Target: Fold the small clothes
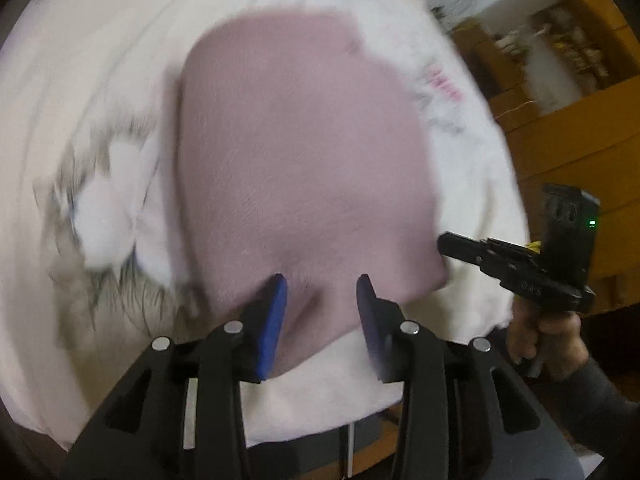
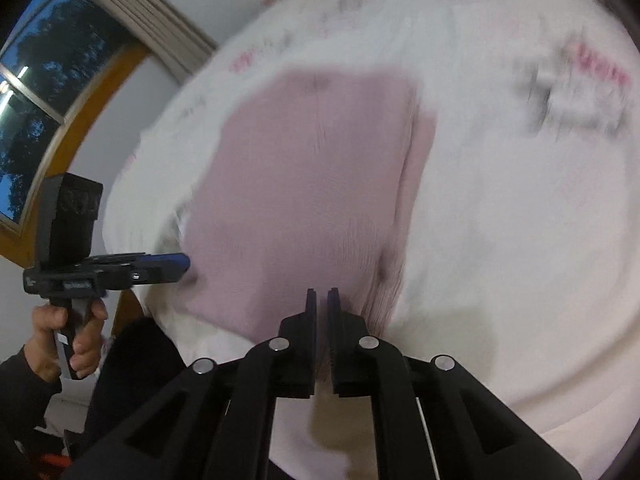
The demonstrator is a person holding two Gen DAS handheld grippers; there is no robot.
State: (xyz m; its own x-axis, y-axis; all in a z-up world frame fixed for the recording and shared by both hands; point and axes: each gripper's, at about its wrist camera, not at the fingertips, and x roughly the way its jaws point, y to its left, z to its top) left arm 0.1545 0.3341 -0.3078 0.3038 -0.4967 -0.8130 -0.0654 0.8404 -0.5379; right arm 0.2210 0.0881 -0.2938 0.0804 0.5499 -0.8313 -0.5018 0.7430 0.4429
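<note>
One pink garment (image 1: 304,168) lay flat and smooth on the white printed bedsheet (image 1: 100,80), blurred. I had two grippers at its near edge: my left gripper (image 1: 322,292) spread wide, my right gripper (image 2: 322,300) almost pressed together, nothing visibly pinched.

Both views are soft with motion blur, worst on the bedsheet (image 1: 80,80) prints, which smear into streaks. Light is dim, even and indoor, with no glare. The window (image 2: 28,92) shows dark blue dusk outside. Fisheye bending curves the frame edges, and black vignette fills the corners. Faint shadow lies under the right gripper (image 2: 322,296).
</note>
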